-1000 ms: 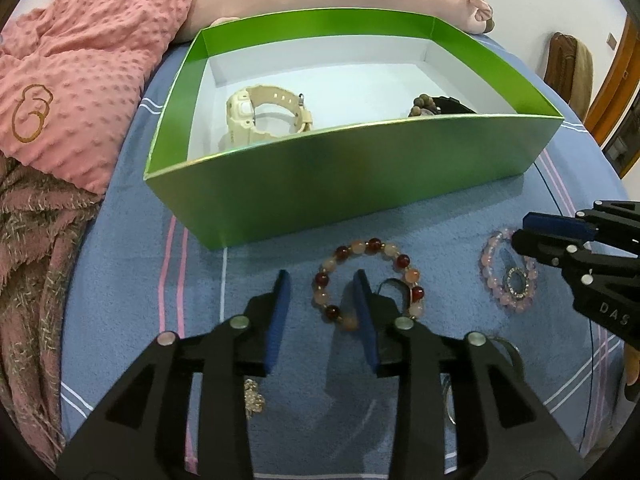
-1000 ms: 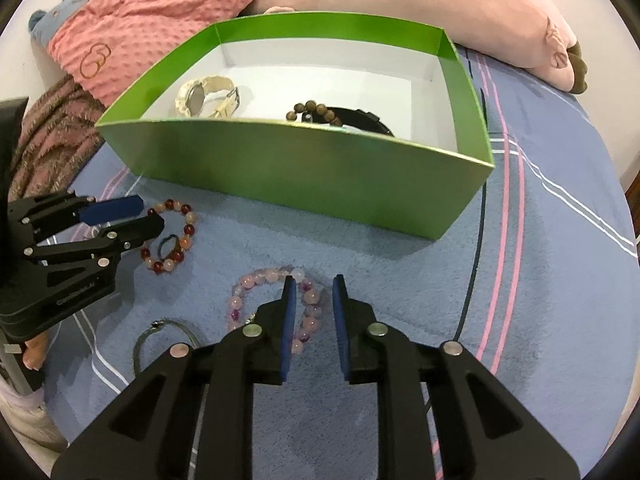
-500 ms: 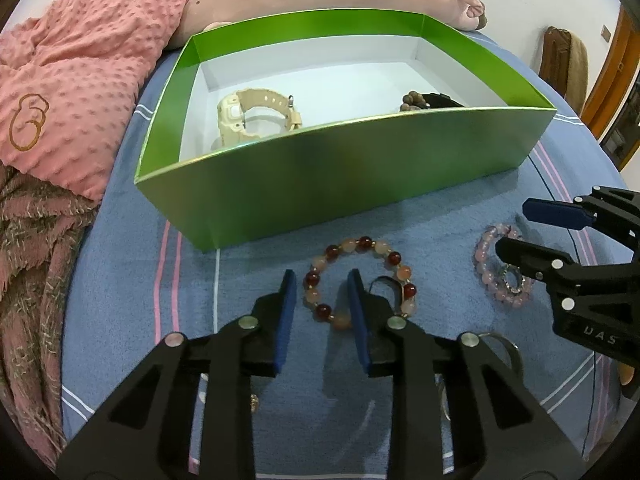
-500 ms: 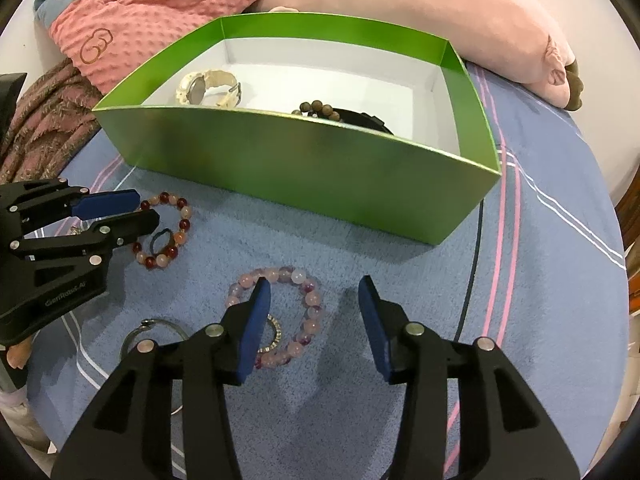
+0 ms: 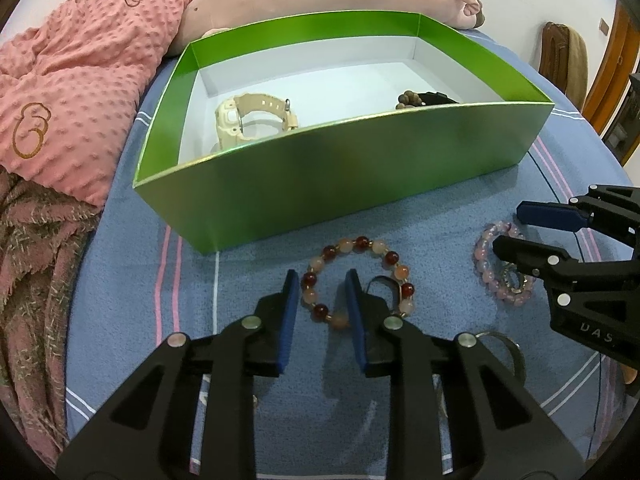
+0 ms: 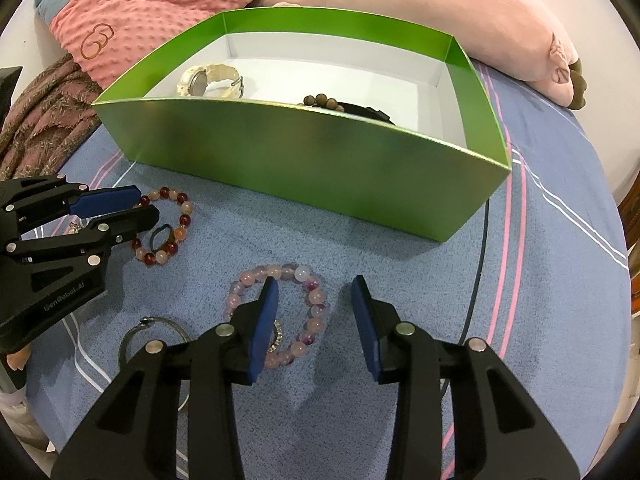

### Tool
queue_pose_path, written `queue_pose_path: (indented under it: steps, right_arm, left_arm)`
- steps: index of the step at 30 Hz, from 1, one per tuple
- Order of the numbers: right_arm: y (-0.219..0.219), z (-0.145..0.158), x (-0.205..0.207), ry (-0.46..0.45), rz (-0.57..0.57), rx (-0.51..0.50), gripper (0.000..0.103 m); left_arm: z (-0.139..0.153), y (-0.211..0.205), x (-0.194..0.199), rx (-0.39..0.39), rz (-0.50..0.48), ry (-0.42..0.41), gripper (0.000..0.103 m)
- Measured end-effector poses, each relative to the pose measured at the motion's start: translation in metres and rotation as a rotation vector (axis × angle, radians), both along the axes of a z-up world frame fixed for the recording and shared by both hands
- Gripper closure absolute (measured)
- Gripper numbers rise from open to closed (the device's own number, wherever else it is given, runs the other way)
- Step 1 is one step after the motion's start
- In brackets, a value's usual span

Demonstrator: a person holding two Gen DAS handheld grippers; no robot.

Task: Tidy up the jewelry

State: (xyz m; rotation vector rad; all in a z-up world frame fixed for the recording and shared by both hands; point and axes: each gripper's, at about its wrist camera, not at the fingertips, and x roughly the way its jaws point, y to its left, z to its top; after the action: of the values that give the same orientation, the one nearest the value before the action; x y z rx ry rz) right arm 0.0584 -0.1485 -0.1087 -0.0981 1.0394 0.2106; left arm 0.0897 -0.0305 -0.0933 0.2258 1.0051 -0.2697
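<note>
Green box [image 5: 344,176]: 1 watch [image 5: 256,120] | bedspread: 2 bead bracelets [image 5: 358,280] [image 6: 280,312] | both jaws open, empty

A box [image 5: 344,184] is seen standing ahead of both sets of jaws. A watch [image 5: 250,122] lies inside it toward the left, and a dark beaded bracelet [image 5: 412,99] is seen inside toward the right. One bracelet [image 5: 356,276] lies before the box, its left side between the left gripper's [image 5: 320,300] jaws. A second bracelet [image 6: 280,312] lies to the right of that one, its right side between the right gripper's [image 6: 314,320] jaws. A metal ring [image 6: 154,342] is found left of the right jaws. Behind the box, a blanket [image 5: 76,92] and a plush pillow [image 6: 400,12] are spread.
</note>
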Motion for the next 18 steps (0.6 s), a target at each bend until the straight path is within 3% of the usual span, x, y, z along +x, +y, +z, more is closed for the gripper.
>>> queue_pose_path:
  steps: [2,6,18]
  right_arm:
    - [0.0022,0.0002,-0.0005,0.004,0.016,0.013,0.082]
    - [0.0064,0.0007,-0.0035,-0.004,0.037,-0.003,0.089]
    - [0.0086,0.0,-0.0052,-0.003,0.045,-0.004,0.093]
  left_arm:
    - [0.0001,-0.0015,-0.0011,0.006,-0.002,-0.005,0.078]
    - [0.0004,-0.0021,-0.0009,0.005,-0.01,-0.006,0.08]
    - [-0.0002,-0.0027,-0.0038,0.008,-0.017,-0.012,0.088]
